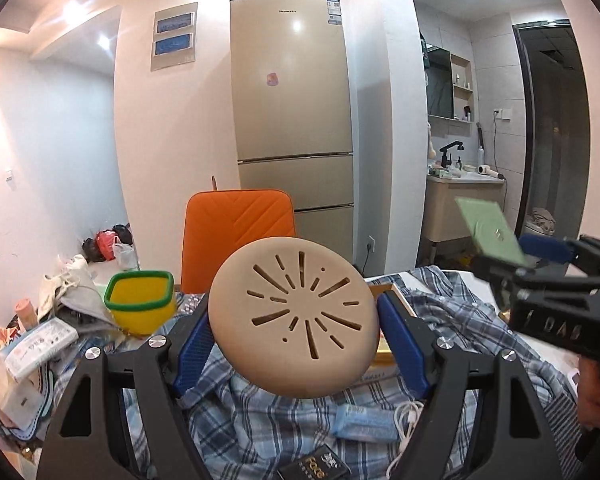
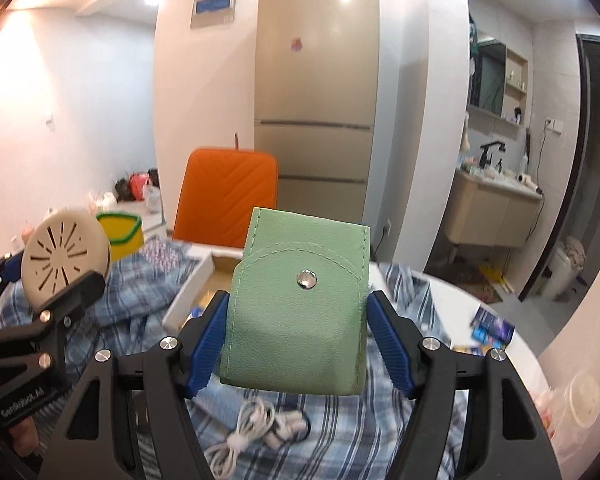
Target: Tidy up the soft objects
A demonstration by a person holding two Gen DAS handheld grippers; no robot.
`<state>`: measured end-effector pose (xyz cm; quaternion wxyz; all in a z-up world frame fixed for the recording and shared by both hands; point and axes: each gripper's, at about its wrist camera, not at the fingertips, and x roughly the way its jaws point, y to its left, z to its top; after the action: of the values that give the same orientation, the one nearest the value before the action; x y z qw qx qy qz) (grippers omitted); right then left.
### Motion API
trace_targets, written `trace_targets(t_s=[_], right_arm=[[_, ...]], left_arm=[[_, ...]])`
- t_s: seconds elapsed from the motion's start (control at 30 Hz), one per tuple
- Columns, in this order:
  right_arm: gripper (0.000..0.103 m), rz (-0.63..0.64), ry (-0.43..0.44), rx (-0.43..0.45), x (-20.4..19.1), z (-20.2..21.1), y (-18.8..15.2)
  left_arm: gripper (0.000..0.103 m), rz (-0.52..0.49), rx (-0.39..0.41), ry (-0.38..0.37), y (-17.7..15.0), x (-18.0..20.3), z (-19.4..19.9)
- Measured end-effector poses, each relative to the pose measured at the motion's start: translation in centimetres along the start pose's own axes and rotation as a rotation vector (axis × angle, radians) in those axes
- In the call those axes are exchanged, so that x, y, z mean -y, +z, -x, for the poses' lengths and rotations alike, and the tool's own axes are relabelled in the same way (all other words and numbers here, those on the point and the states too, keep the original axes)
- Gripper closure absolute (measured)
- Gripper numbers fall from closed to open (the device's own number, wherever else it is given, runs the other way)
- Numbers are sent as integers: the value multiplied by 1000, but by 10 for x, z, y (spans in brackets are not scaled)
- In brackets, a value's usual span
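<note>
My left gripper (image 1: 296, 344) is shut on a round beige disc with slots (image 1: 292, 316) and holds it up over a blue plaid shirt (image 1: 260, 416). The disc also shows at the left of the right wrist view (image 2: 64, 256). My right gripper (image 2: 296, 340) is shut on a green leather pouch with a snap button (image 2: 300, 304), held above the same shirt (image 2: 340, 440). In the left wrist view the pouch (image 1: 492, 228) and the right gripper (image 1: 540, 256) are at the right.
A yellow bin with a green rim (image 1: 140, 300) stands left, an orange chair back (image 1: 236, 228) behind. A shallow cardboard box (image 2: 204, 280) lies under the shirt. A white cable (image 2: 244, 432) and a blue pack (image 1: 360, 420) lie on the shirt. Clutter (image 1: 32, 344) covers the left.
</note>
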<state>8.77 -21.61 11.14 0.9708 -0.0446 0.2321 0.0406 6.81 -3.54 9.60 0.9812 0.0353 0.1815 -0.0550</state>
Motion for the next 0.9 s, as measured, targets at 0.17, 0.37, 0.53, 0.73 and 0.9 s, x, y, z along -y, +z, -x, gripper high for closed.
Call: trace_targets(t_s=[0.17, 0.37, 0.53, 0.73, 0.9], right_arm=[[32, -16, -6, 42, 4, -3, 27], [32, -33, -6, 61, 7, -11, 55], [32, -52, -11, 64, 11, -18, 73], [32, -53, -20, 46, 14, -33, 80], [32, -71, -13, 21, 19, -50, 78]], left_arm=[[26, 13, 5, 12, 17, -2, -15], [26, 22, 22, 4, 42, 3, -25], [26, 30, 19, -3, 56, 7, -36], [26, 53, -12, -10, 64, 4, -53], [26, 44, -37, 9, 64, 5, -70]])
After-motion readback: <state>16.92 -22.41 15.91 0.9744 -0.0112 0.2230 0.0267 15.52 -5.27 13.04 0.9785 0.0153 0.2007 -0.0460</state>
